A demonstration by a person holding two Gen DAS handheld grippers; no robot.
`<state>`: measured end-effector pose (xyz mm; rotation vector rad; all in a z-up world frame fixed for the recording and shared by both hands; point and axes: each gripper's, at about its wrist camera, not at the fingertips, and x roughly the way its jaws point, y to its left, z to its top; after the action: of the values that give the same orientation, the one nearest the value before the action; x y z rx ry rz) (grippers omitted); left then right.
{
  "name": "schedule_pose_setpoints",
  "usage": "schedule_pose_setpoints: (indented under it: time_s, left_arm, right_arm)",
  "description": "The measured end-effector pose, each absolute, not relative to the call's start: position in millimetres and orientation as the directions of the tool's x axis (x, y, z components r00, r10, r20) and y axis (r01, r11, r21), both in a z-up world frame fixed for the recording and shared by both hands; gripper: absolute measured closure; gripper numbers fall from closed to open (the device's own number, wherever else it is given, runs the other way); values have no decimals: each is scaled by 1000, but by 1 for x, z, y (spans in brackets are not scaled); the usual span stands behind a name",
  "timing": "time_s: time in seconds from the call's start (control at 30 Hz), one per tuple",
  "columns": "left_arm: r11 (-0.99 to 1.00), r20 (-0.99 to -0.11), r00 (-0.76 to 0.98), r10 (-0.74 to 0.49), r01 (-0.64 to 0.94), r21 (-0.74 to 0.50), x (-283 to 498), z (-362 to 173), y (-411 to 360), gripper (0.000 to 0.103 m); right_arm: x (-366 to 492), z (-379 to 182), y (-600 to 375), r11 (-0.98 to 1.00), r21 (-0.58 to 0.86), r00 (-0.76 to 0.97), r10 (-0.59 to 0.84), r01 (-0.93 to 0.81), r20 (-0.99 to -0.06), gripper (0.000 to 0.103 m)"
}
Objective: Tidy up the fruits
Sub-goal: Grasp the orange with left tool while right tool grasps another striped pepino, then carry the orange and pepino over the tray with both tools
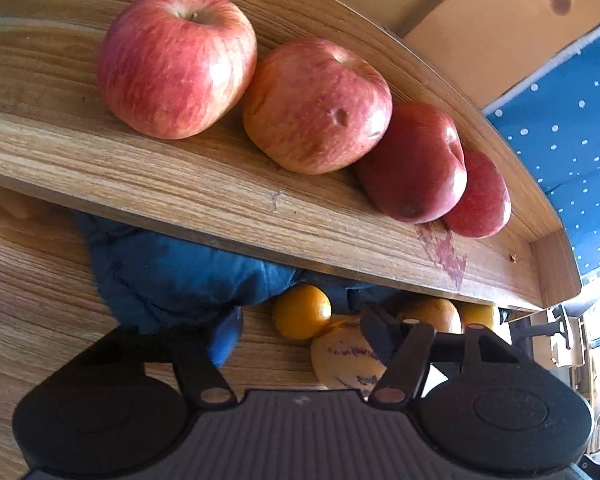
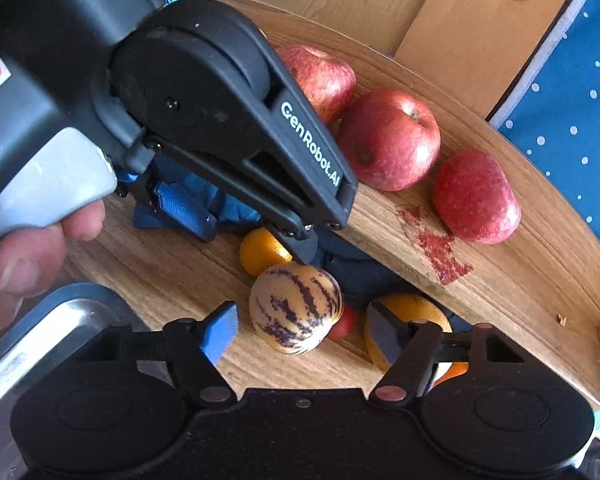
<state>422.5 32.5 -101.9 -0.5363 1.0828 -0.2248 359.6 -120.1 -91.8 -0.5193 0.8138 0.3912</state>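
I see the curved wooden shelf carrying a row of apples along its back wall, with the lower wooden surface beneath it. There the striped yellow-and-purple fruit lies dead ahead of my right gripper, long axis slanting across the gap. Its jaws are spread, gripping nothing. My left gripper reaches in from above, spread too; the right looks nearer.

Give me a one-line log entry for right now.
right gripper: open, fingers bracketing striped fruit, not closed | left gripper: open, over oranges | four apples on upper shelf
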Motion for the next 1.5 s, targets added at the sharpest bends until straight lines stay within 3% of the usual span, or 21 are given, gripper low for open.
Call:
schedule_pose_setpoints:
  time_s: [0.07,0.2,0.4,0.67,1.5]
  left_arm:
    - [846,-777,463,-427,-97,-524,423,-103,34,42]
    - [843,-781,459,-424,-116,-526,423,-106,39,44]
    - [853,-792,444,-419,-108,-511,425,-106,38,48]
    - [874,-808,437,-395,-94,-478,430,-108,20,64]
    - [906,-813,427,-395,36,-422,355,-76,-11,66]
  right_arm:
    - [361,-92,-118,803,-295,638,132,-517,-759,39]
    - [362,-95,-114,789,-303,631,134,-534,-764,47]
    - [358,-96,-117,798,-295,629,130,-525,-766,47]
    - [339,-94,-123,810,-284,624,125,-514,-771,47]
    - [271,-51,-171,879,-261,700,108,-399,-706,48]
